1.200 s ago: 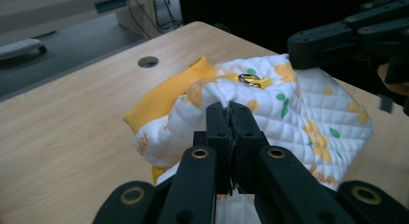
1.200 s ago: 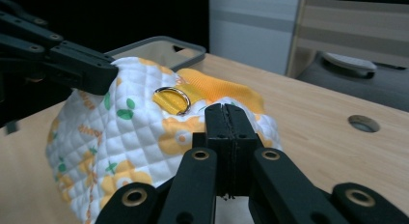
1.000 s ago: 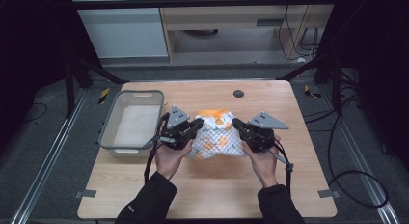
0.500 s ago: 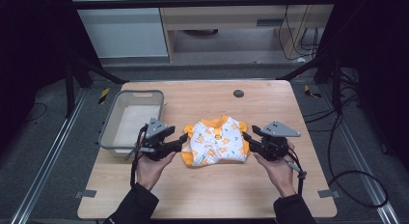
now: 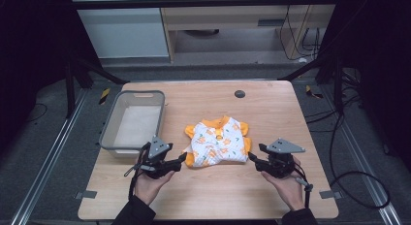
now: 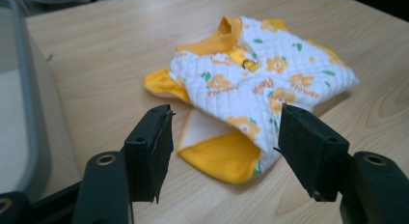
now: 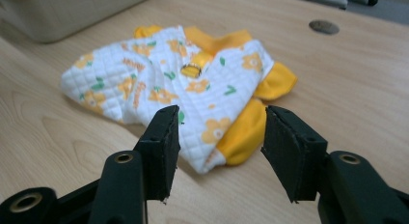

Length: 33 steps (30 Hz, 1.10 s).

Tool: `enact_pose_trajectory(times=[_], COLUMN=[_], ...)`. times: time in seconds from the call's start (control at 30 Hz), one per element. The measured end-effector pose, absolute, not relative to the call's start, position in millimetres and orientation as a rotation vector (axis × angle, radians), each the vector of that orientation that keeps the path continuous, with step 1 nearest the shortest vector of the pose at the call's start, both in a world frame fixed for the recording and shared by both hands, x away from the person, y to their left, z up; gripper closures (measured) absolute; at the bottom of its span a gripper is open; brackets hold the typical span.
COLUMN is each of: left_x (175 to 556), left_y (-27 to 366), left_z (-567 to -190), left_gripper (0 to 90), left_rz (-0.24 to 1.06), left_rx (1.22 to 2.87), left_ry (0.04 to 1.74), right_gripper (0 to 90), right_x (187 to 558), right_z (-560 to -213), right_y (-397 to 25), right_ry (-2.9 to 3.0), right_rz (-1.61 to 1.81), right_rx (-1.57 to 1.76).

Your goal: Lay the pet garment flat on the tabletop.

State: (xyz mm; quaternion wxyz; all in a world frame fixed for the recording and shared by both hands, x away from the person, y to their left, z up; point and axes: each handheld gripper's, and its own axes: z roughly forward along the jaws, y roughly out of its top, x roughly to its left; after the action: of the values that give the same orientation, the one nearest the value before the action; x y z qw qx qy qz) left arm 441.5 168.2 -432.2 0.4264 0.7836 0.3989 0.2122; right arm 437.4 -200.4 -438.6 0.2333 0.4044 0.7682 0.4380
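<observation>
A grey plastic bin (image 5: 131, 123) sits at the left of the wooden table (image 5: 213, 196). Just right of its near corner, the left gripper (image 5: 183, 158) rests with jaws spread wide, holding nothing, its tips just short of the garment's yellow hem. The quilted white baby top (image 5: 218, 141) with orange flowers and yellow trim lies folded at the table's middle. At its right edge, the right gripper (image 5: 251, 158) is likewise wide open and empty.
</observation>
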Motion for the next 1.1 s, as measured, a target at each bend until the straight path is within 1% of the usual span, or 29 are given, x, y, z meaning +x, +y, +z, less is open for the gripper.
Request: enact_pose_trajectory(times=[0.03, 0.13, 0.23, 0.37, 0.5, 0.67, 0.7, 0.8, 0.83, 0.87, 0.9, 0.93, 0.97, 1.0, 1.03, 1.07, 1.1], left_x=[442.7, 442.7, 443.0, 443.1, 443.1, 445.1, 445.9, 447.1, 447.7, 448.3, 449.6, 449.6, 451.2, 451.2, 452.2, 452.2, 452.0], left_y=[165.2, 163.1, 158.0, 150.6, 145.6, 138.0, 134.3, 131.6, 130.6, 130.0, 129.5, 129.5, 130.0, 130.0, 130.8, 130.8, 131.0], left_z=[-440.6, -446.6, -456.0, -466.5, -472.0, -481.4, -484.7, -486.6, -487.4, -488.0, -488.9, -488.9, -489.1, -489.1, -488.9, -488.9, -488.3], left_gripper=[36.8, 36.9, 37.2, 37.5, 38.2, 42.0, 43.9, 50.3, 50.3, 53.0, 59.3, 62.4, 65.4, 69.1, 71.8, 75.2, 75.2], left_rz=[0.521, 0.514, 0.501, 0.486, 0.483, 0.455, 0.449, 0.434, 0.419, 0.415, 0.413, 0.413, 0.408, 0.408, 0.393, 0.393, 0.392], left_rx=[1.998, 2.009, 2.045, 2.105, 2.128, 2.174, 2.185, 2.193, 2.195, 2.199, 2.2, 2.2, 2.197, 2.197, 2.19, 2.19, 2.188], left_ry=[1.002, 1.005, 1.0, 0.981, 0.966, 0.959, 0.955, 0.956, 0.956, 0.958, 0.969, 0.969, 0.981, 0.981, 0.982, 0.982, 0.976], right_gripper=[46.2, 46.1, 46.2, 46.9, 47.5, 48.6, 50.9, 53.0, 54.7, 56.6, 60.8, 60.8, 65.5, 65.5, 71.3, 71.3, 74.6], right_x=[438.4, 439.2, 443.6, 448.6, 452.7, 458.2, 459.4, 460.7, 461.3, 461.7, 462.0, 462.0, 462.8, 462.8, 462.8, 462.8, 463.1], right_z=[-446.8, -452.4, -466.9, -477.1, -483.7, -493.3, -494.3, -495.0, -495.3, -495.6, -496.0, -496.0, -496.3, -496.3, -496.8, -496.8, -497.1], right_y=[-201.1, -201.7, -198.7, -193.1, -187.9, -177.1, -174.2, -171.6, -170.4, -169.5, -167.4, -167.4, -166.6, -166.6, -166.2, -166.2, -166.3], right_ry=[2.139, 2.15, 2.203, 2.236, 2.264, 2.318, 2.321, 2.326, 2.327, 2.33, 2.327, 2.327, 2.33, 2.33, 2.335, 2.335, 2.334], right_rz=[1.178, 1.17, 1.125, 1.096, 1.07, 1.02, 1.021, 1.028, 1.018, 1.01, 0.993, 0.993, 0.973, 0.973, 0.958, 0.958, 0.952], right_rx=[1.133, 1.142, 1.148, 1.147, 1.137, 1.106, 1.115, 1.126, 1.124, 1.12, 1.128, 1.128, 1.126, 1.126, 1.143, 1.143, 1.145])
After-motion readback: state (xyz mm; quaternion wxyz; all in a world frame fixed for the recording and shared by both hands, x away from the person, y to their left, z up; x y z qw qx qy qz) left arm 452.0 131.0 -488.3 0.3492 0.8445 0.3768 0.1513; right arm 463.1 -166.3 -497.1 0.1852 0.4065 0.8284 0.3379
